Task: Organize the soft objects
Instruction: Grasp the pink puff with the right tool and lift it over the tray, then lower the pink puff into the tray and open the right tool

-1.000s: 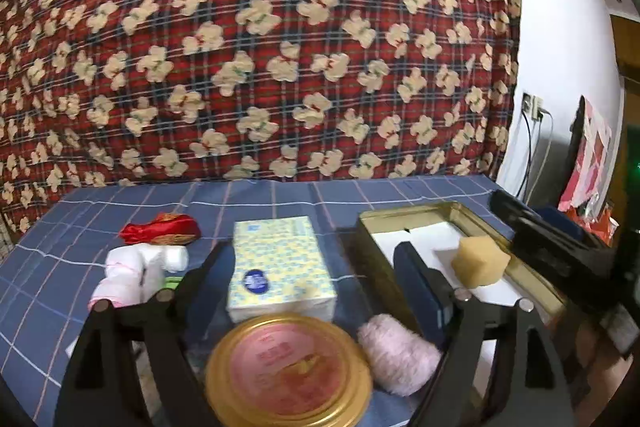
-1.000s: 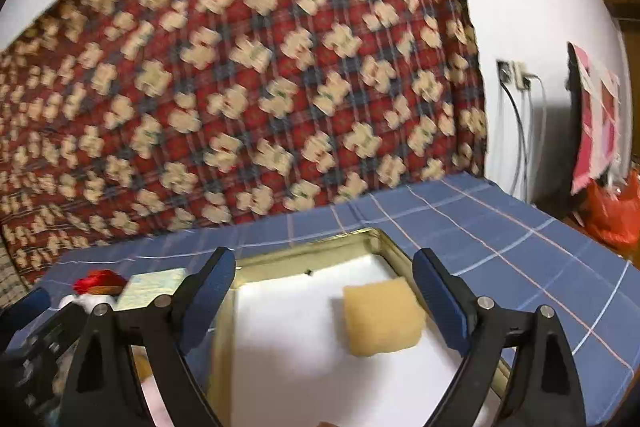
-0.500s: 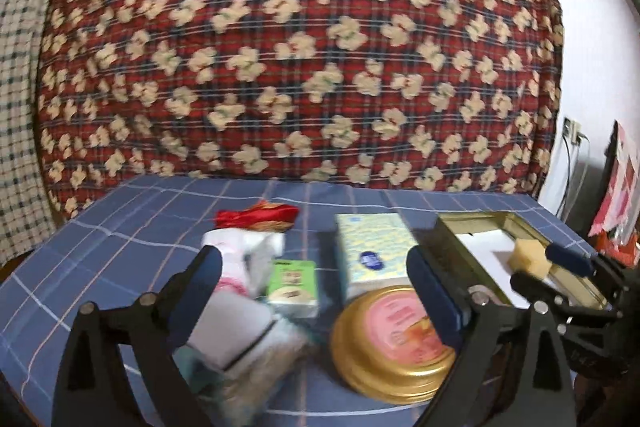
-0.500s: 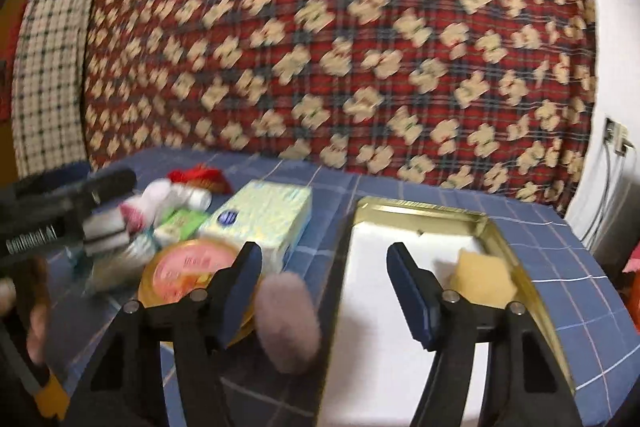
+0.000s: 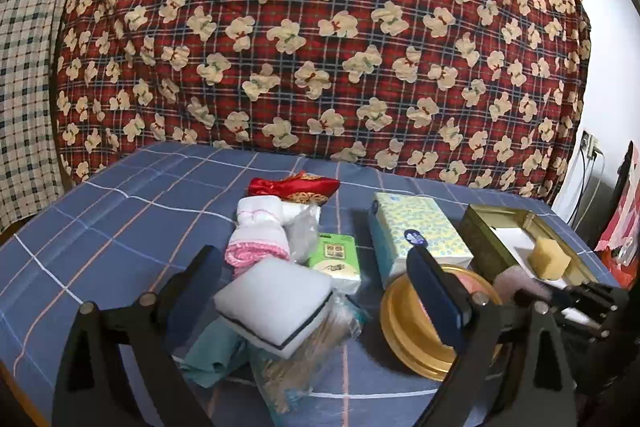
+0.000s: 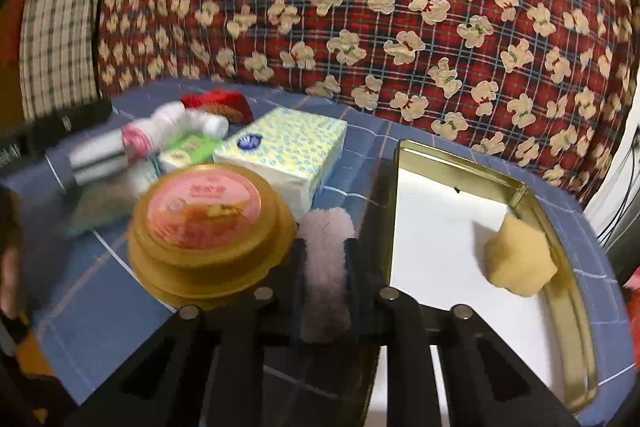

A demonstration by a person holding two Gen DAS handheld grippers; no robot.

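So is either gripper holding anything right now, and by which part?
The right gripper pinches the pink fluffy pad across its near end; the left gripper holds nothing.

Black claw (image 6: 325, 259), silver screws, seemingly blue pads (image 5: 434, 291)

- Blue checked tablecloth (image 5: 132, 211) covers the surface.
- On it: gold tin tray (image 6: 568, 291), round gold lid (image 6: 208, 227), tissue pack (image 5: 416, 231), green packet (image 5: 336, 259), red pouch (image 5: 292, 187).

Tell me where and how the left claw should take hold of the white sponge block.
Grip the white sponge block across its two long flat sides, coming from the camera's end at a shallow downward angle. It lies tilted on the crinkly plastic bag, long sides roughly in line with the open left claw, so it should fit.
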